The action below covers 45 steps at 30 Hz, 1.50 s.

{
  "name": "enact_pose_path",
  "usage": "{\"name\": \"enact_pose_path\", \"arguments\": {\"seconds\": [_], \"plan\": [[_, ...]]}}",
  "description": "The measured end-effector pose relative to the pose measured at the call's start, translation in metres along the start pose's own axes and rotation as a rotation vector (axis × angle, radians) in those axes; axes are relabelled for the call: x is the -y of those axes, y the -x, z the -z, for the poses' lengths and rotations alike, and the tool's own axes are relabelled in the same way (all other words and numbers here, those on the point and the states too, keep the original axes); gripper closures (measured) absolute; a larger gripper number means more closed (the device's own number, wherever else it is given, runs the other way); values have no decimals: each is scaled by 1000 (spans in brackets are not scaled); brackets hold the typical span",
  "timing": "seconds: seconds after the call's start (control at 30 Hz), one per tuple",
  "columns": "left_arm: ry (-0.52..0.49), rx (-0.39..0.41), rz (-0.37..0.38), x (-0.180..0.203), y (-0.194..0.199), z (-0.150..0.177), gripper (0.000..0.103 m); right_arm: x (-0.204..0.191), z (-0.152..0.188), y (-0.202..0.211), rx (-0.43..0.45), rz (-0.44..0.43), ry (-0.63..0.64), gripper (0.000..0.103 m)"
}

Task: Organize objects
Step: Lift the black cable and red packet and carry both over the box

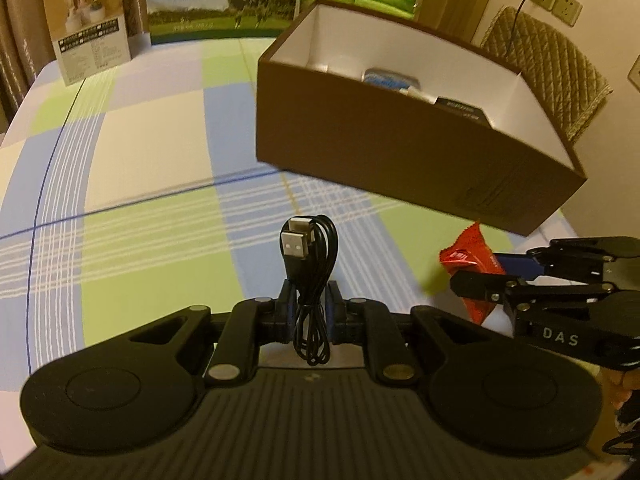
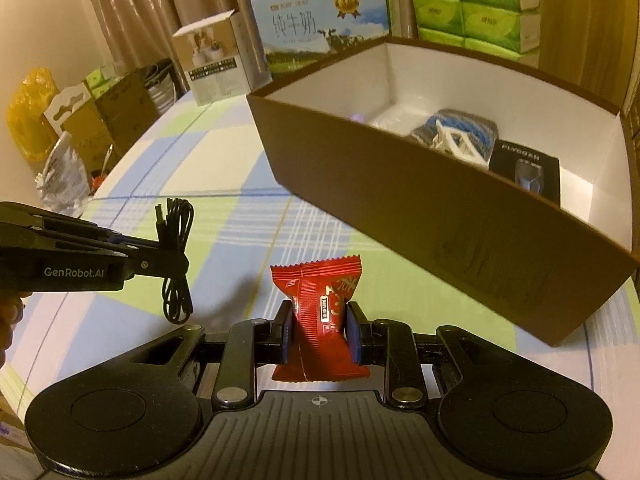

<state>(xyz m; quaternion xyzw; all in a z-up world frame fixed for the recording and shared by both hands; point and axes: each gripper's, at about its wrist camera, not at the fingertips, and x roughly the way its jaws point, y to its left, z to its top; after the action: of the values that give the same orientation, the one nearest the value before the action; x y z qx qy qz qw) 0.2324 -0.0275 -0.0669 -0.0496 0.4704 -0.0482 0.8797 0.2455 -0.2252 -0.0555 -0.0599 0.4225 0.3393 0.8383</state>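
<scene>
Left gripper [image 1: 308, 300] fingers clamped tight on coiled USB cable [image 1: 310, 268], loops hanging either side. Right gripper [image 2: 320, 332] fingers pinch red snack packet [image 2: 320, 312] mid-body. Both held above the worktop [image 1: 140, 140], near the brown box [image 1: 400, 152].

Both wrist views look steeply down, sharing the brown box [image 1: 400, 152] nearby.

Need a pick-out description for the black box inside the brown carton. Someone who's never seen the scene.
Start at the big open brown carton on the checked tablecloth. Look inside along its white floor, past the blue and white bundle in the middle. The black box lies flat at the emptier end, the only dark, square-edged thing in there, with pale lettering on top.
</scene>
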Motion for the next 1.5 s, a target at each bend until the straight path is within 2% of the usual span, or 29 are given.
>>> {"name": "enact_pose_path", "arguments": {"seconds": [0.8, 1.5], "plan": [[-61, 120, 67, 29, 28, -43, 92, 17, -37, 32, 130, 19, 0, 79], [-134, 259, 87, 67, 28, -117, 92, 66, -102, 48, 268, 69, -28, 79]]}}
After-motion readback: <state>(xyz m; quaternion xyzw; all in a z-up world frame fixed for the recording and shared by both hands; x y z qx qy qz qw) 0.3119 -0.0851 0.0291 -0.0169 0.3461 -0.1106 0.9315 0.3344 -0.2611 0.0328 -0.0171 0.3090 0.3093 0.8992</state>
